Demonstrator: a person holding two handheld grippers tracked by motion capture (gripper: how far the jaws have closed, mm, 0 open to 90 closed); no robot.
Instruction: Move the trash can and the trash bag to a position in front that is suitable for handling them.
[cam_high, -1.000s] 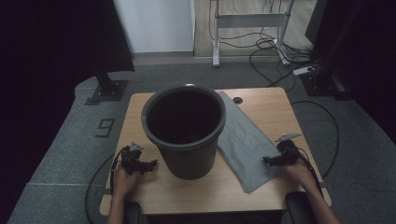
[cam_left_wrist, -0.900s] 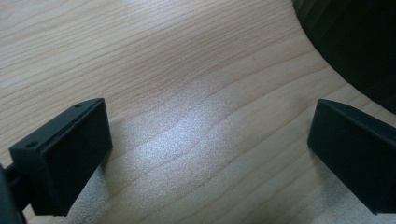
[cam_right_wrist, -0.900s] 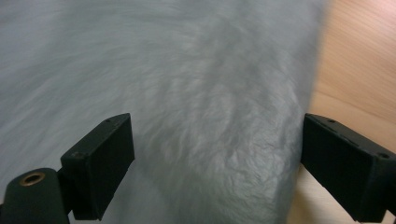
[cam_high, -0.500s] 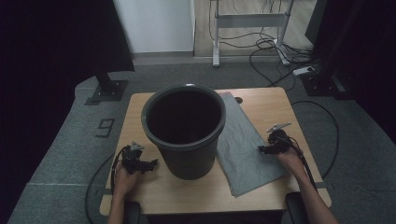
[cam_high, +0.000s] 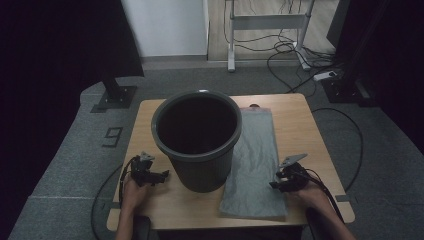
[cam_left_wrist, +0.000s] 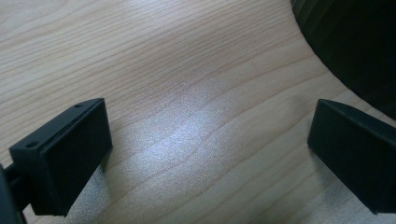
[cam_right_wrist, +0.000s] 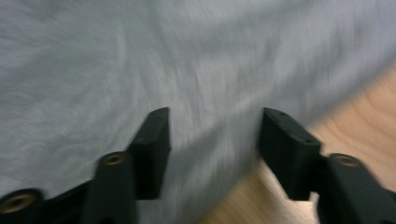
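If the right gripper, jaws half spread and just closing over the grey bag, pinches badly, the bag slips; left gripper jaws are spread wide.

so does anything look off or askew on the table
Nothing is spilled or damaged. The flat grey plastic bag lies slightly askew beside the upright dark round bucket, its near corner overhanging the light wooden table edge.

Grey bag; dark grey bin
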